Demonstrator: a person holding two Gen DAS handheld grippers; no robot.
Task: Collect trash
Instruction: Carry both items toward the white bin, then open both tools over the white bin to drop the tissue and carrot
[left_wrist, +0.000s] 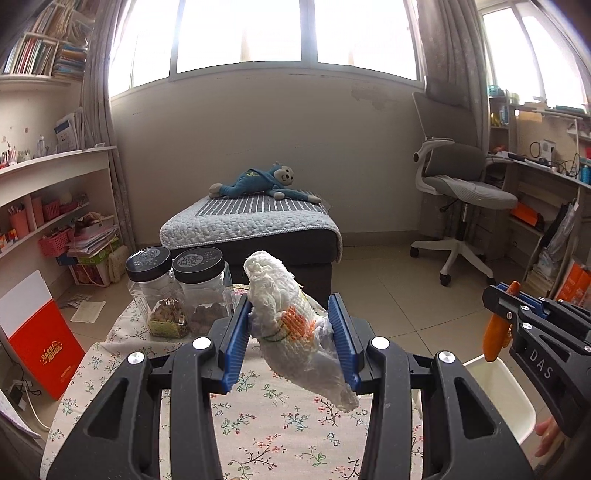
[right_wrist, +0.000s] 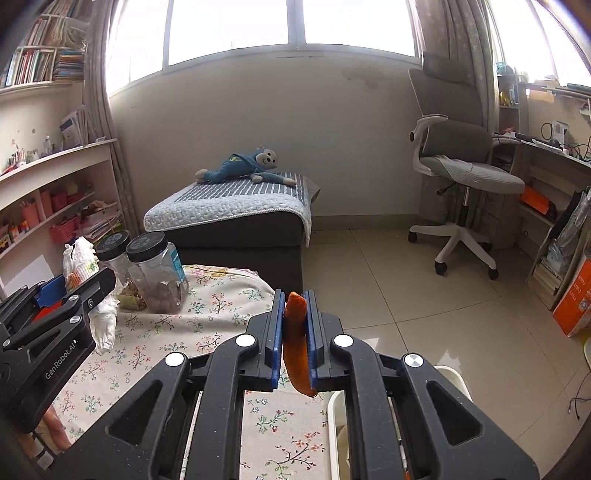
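Observation:
My left gripper (left_wrist: 291, 325) is shut on a crumpled white paper wad with an orange print (left_wrist: 291, 321), held above the floral tablecloth (left_wrist: 266, 424); the wad (right_wrist: 79, 266) also shows at the left of the right wrist view. My right gripper (right_wrist: 294, 325) is shut on a thin orange peel strip (right_wrist: 295, 343) that hangs down between the blue pads. From the left wrist view that peel (left_wrist: 495, 339) dangles over a white bin (left_wrist: 506, 398) beside the table. The bin's rim (right_wrist: 334, 424) sits low under the right gripper.
Two clear jars with black lids (left_wrist: 177, 291) stand at the table's far left edge. Beyond lie a grey ottoman with a blue plush monkey (left_wrist: 258, 181), an office chair (left_wrist: 458, 192), shelves on the left and a desk on the right. A person's hand (left_wrist: 550, 432) shows near the bin.

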